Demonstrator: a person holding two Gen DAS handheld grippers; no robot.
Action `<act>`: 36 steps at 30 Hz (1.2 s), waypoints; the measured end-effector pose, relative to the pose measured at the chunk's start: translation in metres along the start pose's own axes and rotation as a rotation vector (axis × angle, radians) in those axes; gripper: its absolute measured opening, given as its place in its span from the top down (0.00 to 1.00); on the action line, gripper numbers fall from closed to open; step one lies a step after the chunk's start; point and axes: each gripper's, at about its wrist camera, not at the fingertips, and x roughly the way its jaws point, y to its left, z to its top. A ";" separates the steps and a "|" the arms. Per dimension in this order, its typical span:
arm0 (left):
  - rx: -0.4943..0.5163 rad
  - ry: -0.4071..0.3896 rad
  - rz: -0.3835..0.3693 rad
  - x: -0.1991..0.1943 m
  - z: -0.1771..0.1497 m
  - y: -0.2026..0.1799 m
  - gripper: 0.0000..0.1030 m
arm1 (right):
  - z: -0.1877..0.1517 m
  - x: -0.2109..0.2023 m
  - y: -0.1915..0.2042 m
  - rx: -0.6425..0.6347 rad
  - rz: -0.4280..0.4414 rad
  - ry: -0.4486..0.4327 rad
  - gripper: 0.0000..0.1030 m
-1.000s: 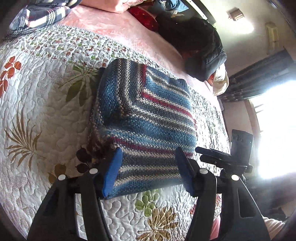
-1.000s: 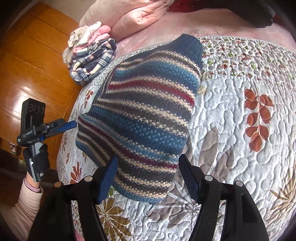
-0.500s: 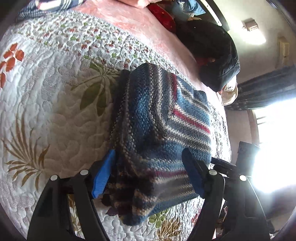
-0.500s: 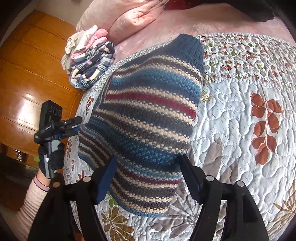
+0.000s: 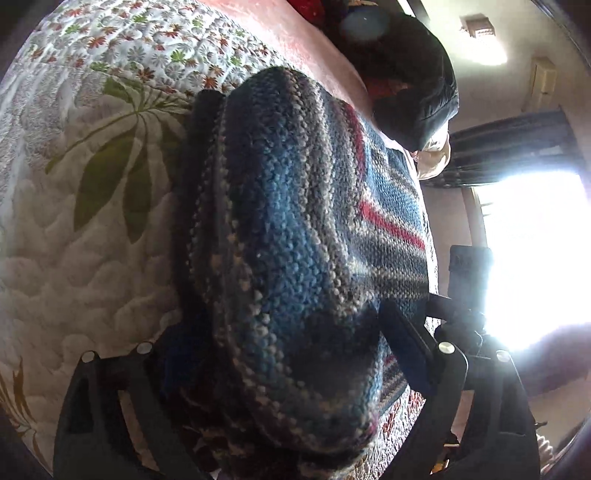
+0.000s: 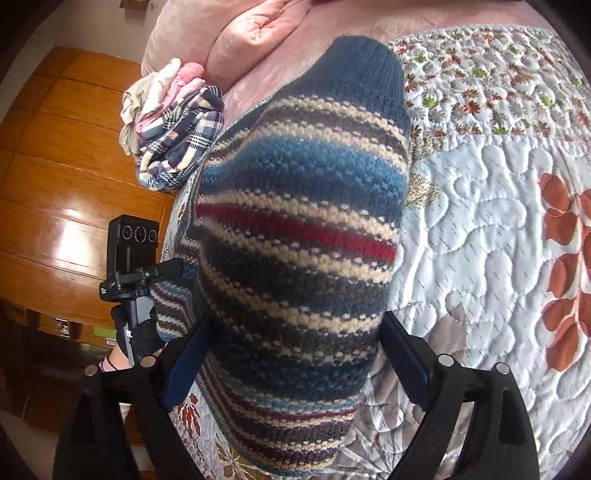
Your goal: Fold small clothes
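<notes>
The striped knit sweater (image 6: pixel 299 236), folded into a thick bundle, lies on the quilted bedspread (image 6: pixel 491 229) of a bed, its dark blue ribbed edge pointing toward 12 o'clock in the right wrist view. The right hand-held gripper (image 6: pixel 295 365) has its jaws spread wide, one blue-padded finger on each side of the near end of the bundle, which bulges up between them. The left hand-held gripper (image 5: pixel 280 354) likewise stands spread, with the sweater (image 5: pixel 295 240) filling the gap between its fingers; whether the pads touch the knit I cannot tell. In the right wrist view the left tool (image 6: pixel 142 275) shows at 9 o'clock, at the sweater's left edge, held by a gloved hand (image 6: pixel 138 336). A pile of plaid and pink clothes (image 6: pixel 173 125) sits at 10 o'clock, beside a pink blanket (image 6: pixel 258 33). A dark jacket (image 5: pixel 410 85) lies at 1 o'clock in the left wrist view.
</notes>
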 end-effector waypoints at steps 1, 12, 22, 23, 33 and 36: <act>0.002 0.001 -0.006 0.003 0.001 -0.001 0.08 | 0.002 0.006 -0.002 0.016 0.011 0.006 0.09; 0.050 -0.018 0.098 0.021 -0.008 -0.024 0.51 | 0.002 0.012 0.008 -0.002 0.005 -0.029 0.37; 0.054 -0.153 -0.113 0.021 -0.074 -0.086 0.66 | -0.037 -0.063 0.040 -0.095 0.036 -0.068 0.43; 0.066 -0.149 -0.117 0.024 -0.085 -0.099 0.66 | -0.046 -0.072 0.040 -0.106 0.030 -0.062 0.43; 0.131 -0.062 -0.055 0.085 -0.163 -0.188 0.66 | -0.149 -0.133 -0.002 -0.060 -0.018 -0.032 0.42; 0.102 -0.048 -0.041 0.116 -0.177 -0.190 0.66 | -0.170 -0.135 -0.025 -0.014 -0.033 -0.027 0.42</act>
